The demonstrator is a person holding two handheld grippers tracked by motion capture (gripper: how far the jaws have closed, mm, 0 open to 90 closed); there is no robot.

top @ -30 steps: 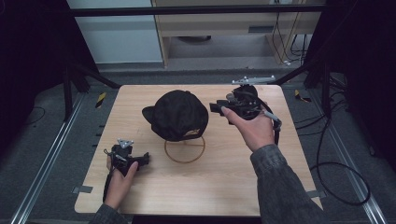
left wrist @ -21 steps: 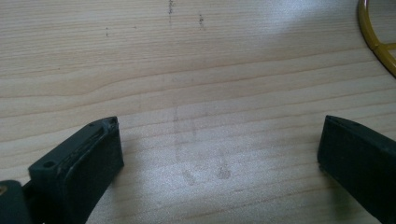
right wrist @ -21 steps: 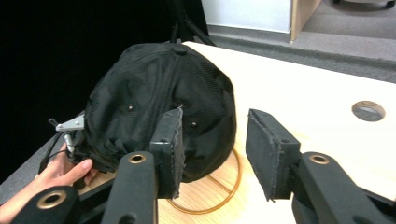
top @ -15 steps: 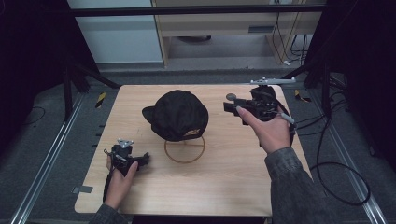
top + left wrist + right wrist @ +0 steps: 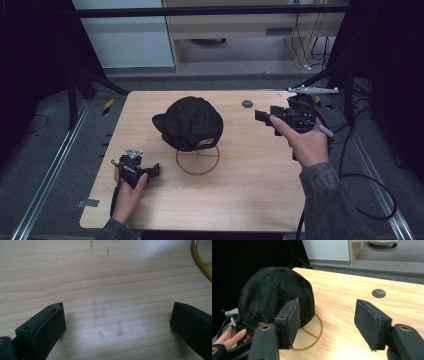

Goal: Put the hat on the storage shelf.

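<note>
The right gripper (image 5: 267,121) is held above the right side of the table (image 5: 250,200), its jaws pointing leftward at the black cap (image 5: 190,122) but well clear of it. Its jaws have just been opening, and in the right gripper view they stand apart with nothing between them; only bare wood and a small dark round inset (image 5: 378,293) in the tabletop show through the gap. The left gripper (image 5: 150,171) sits low at the table's near left corner, apparently resting on or just above the wood, though the high view is too small to settle which. Its own camera shows the two jaws spread wide over plain tabletop, gripping nothing.

The cap sits on a thin gold wire stand (image 5: 197,160), whose ring-shaped base lies flat on the table just in front of the cap. The brim points toward the left of the table, and the crown covers the top of the stand, so how the cap is seated there cannot be made out. An arc of the same ring shows at the top right corner of the left gripper view.

The right hand (image 5: 305,145) wraps the gripper body from behind, forearm coming in from the lower right with the sleeve visible. The left hand (image 5: 127,192) grips its tool from below, forearm coming up from the bottom edge.
</note>
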